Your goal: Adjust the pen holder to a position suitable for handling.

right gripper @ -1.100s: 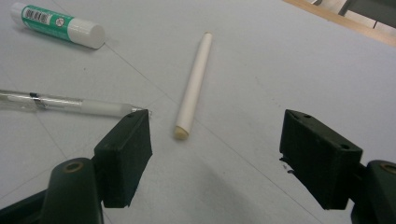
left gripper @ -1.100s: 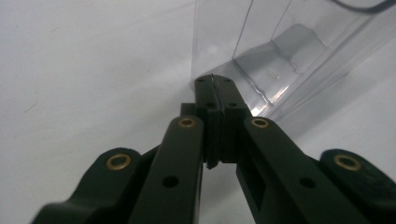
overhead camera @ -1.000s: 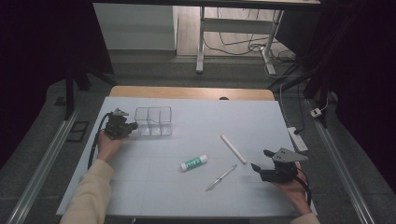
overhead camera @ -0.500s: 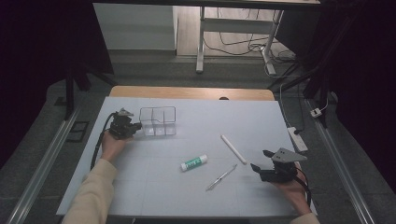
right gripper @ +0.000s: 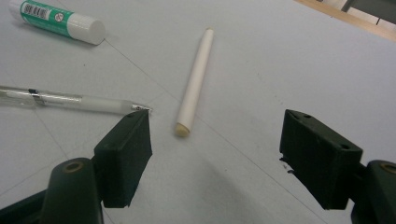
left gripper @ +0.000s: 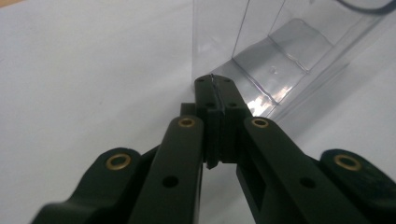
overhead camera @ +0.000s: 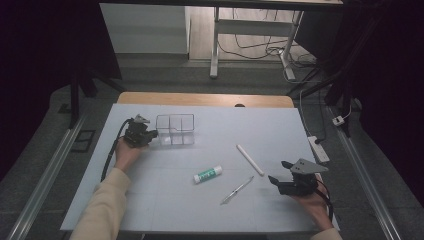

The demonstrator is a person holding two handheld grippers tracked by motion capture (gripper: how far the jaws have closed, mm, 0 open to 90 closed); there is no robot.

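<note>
A clear plastic box with compartments stands at the back left of the white mat. My left gripper is at its left side. In the left gripper view the jaws of the left gripper are pressed together on a thin edge of the clear box. My right gripper rests at the front right, held in a hand. Its jaws stand wide apart in the right gripper view, the right gripper holding nothing. Ahead of it lie a white stick, a clear pen and a green-and-white glue stick.
On the mat's middle lie the glue stick, the pen and the white stick. A power strip sits off the mat's right edge. The wooden table edge runs along the back, with a desk frame and cables beyond.
My left gripper and the clear box have shifted together a little to the right. The right gripper, pen, stick and glue stick have stayed put.
</note>
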